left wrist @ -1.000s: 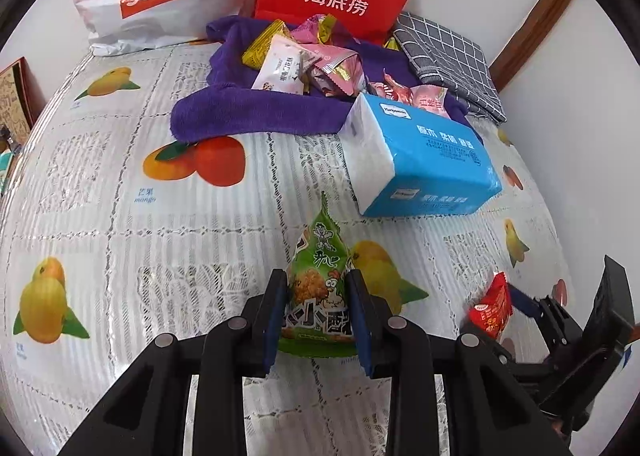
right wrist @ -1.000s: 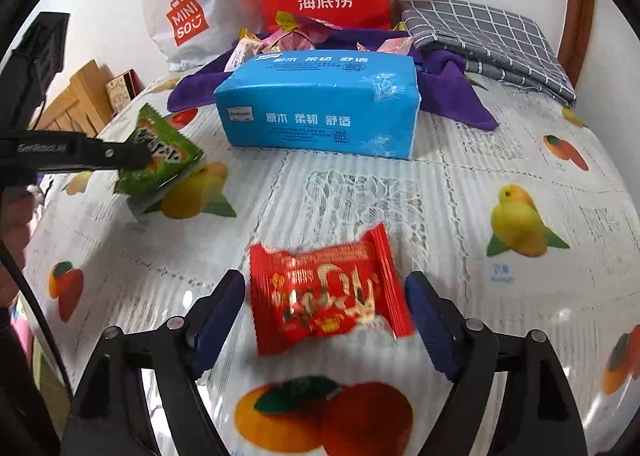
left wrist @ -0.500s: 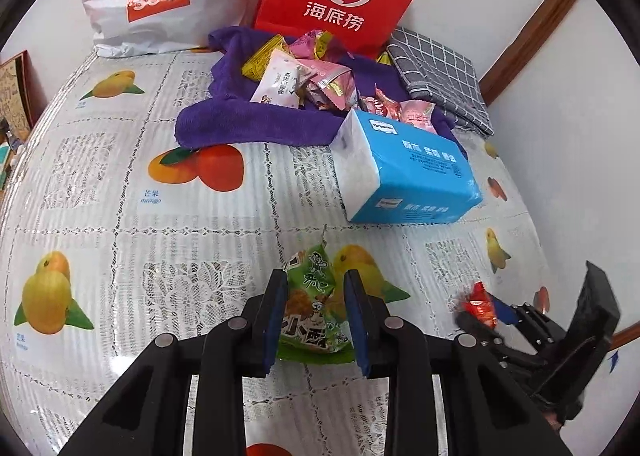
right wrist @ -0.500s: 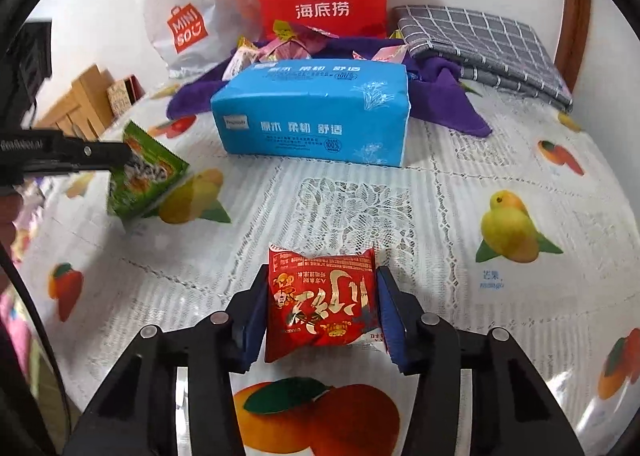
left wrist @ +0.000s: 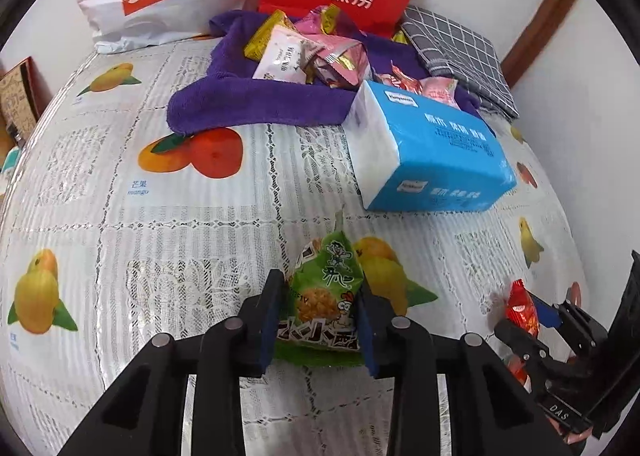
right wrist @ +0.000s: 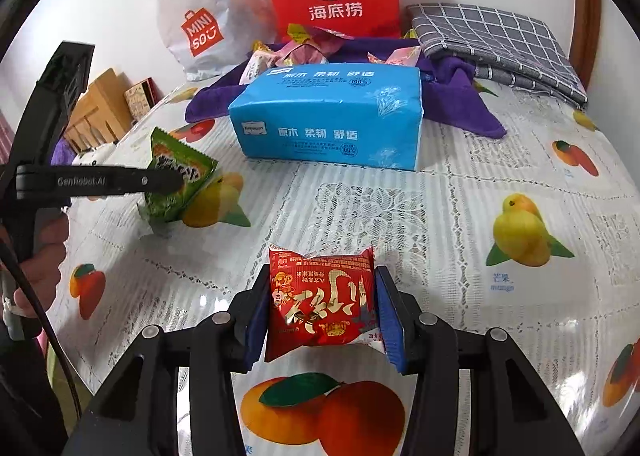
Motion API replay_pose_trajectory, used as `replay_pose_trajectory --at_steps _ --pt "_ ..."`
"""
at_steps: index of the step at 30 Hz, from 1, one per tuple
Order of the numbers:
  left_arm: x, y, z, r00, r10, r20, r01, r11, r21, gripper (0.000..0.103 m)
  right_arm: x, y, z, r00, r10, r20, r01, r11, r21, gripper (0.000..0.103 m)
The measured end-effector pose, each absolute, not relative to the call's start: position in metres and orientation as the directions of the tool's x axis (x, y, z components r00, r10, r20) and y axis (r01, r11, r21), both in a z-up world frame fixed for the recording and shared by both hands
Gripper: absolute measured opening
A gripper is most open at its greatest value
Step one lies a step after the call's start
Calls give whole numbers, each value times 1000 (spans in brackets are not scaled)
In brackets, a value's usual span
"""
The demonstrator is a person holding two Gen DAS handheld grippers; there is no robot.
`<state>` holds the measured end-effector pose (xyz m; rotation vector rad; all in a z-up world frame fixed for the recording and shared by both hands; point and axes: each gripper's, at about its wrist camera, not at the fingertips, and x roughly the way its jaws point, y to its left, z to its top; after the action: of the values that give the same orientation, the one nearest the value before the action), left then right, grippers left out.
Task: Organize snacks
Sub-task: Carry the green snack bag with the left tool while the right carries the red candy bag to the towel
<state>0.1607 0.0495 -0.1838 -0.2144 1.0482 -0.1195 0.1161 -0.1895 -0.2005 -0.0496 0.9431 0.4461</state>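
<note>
Fruit-print tablecloth (left wrist: 120, 216) across the frame, blue tissue pack (left wrist: 436, 160) upper right; low centre, left gripper (left wrist: 320, 320) clamped on green snack packet (left wrist: 324, 304); right gripper (right wrist: 322, 312) clamped on red snack packet (right wrist: 320, 300), low centre.

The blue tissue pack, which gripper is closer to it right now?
Left, narrowly. The left gripper, shut on the green snack packet, sits just before the blue tissue pack. The right gripper, holding the red snack packet, is farther back.
</note>
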Motion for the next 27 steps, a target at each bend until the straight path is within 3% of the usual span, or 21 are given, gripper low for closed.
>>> replay_pose_trajectory --at_steps 19,27 --pt "147 7 -133 566 -255 -784 2 951 -308 30 132 -228 -136 575 393 -718 -404 899 169 47" --pt "153 0 -103 591 -262 -763 59 957 -283 30 148 -218 -110 600 388 -700 -385 907 172 47"
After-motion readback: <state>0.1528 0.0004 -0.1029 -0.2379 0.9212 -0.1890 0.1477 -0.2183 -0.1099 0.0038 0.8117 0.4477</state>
